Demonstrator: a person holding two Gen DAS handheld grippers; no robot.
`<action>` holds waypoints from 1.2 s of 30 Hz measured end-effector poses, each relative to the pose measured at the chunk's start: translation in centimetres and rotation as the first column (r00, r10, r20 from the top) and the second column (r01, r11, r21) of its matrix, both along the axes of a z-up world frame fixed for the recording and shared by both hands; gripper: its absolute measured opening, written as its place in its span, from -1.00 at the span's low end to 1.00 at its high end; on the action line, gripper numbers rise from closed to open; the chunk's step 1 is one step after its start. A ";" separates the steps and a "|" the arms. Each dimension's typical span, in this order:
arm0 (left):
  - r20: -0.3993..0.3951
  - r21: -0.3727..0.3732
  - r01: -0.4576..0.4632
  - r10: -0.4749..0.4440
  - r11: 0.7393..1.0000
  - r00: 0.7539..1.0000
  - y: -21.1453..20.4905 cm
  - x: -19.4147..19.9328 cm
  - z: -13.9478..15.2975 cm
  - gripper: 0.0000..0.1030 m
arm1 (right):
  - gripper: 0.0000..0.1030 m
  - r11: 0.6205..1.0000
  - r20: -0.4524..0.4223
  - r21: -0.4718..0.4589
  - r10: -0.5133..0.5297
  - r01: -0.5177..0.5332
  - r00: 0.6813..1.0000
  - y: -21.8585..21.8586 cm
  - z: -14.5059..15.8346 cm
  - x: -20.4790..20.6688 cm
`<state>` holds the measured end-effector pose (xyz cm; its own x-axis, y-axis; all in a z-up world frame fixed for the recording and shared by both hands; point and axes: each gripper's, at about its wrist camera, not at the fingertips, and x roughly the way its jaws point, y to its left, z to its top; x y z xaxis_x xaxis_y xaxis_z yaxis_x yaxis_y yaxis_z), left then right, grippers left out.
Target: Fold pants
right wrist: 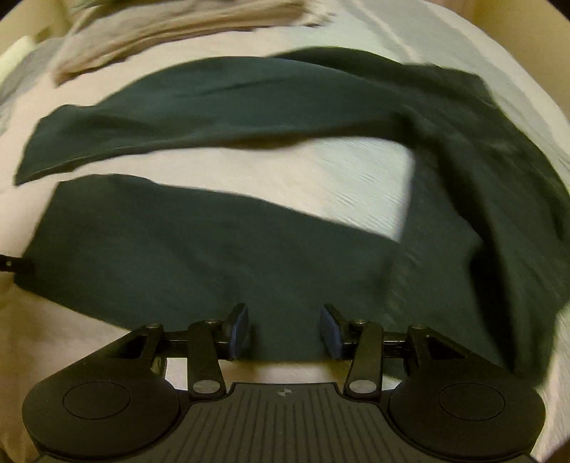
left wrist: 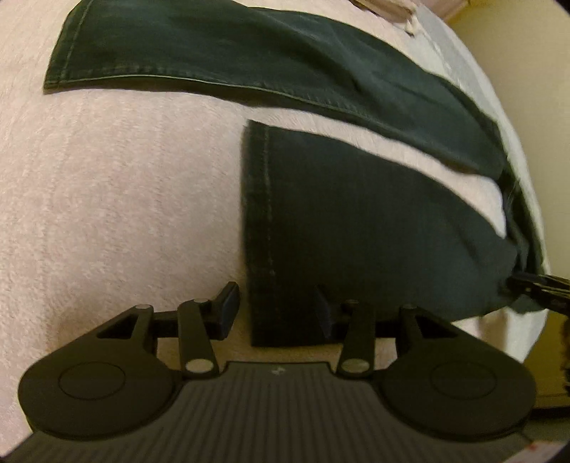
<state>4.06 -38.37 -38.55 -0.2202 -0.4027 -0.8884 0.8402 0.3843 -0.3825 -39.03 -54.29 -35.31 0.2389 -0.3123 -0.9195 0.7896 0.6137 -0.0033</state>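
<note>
Left wrist view: dark green cotton pants (left wrist: 320, 220) lie spread, legs apart, on a pale pink ribbed bedspread (left wrist: 117, 213); the left tool (left wrist: 276, 310) hangs released over the near leg's stitched hem. Right wrist view: the right tool (right wrist: 285, 329) hovers released above the near leg, beige folded cloth (right wrist: 171, 32) far behind.

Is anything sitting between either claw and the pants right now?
Nothing visible. The left claw straddles the hem corner of the near leg of the dark green pants, and the right claw is open directly over the same leg's lower edge.
</note>
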 end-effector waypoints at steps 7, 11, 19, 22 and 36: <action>0.076 -0.011 -0.034 0.035 0.999 0.996 1.2 -1.5 2.2 -0.73 | -0.13 0.977 0.021 -0.049 -0.205 0.205 0.979 -1.5 1.9 -6.6; 0.053 -0.045 -0.106 0.108 0.993 0.993 4.9 -0.6 7.0 -0.73 | -0.11 0.974 0.054 -0.056 -0.216 0.219 0.975 -1.7 3.5 -8.9; 0.118 0.099 -0.290 0.278 0.952 0.953 16.1 0.1 12.1 -0.73 | -0.08 0.991 0.059 -0.010 -0.130 0.130 0.990 -0.7 2.7 -9.4; 0.143 0.125 -0.272 0.255 0.954 0.956 16.2 -0.6 10.9 -0.68 | -0.08 0.998 0.067 -0.039 0.056 -0.054 0.996 0.9 3.5 -7.4; 0.453 0.040 0.572 -0.525 0.819 0.721 17.4 -7.0 10.2 0.12 | -0.07 0.356 -0.162 -0.153 0.911 -0.922 0.379 13.2 3.0 6.4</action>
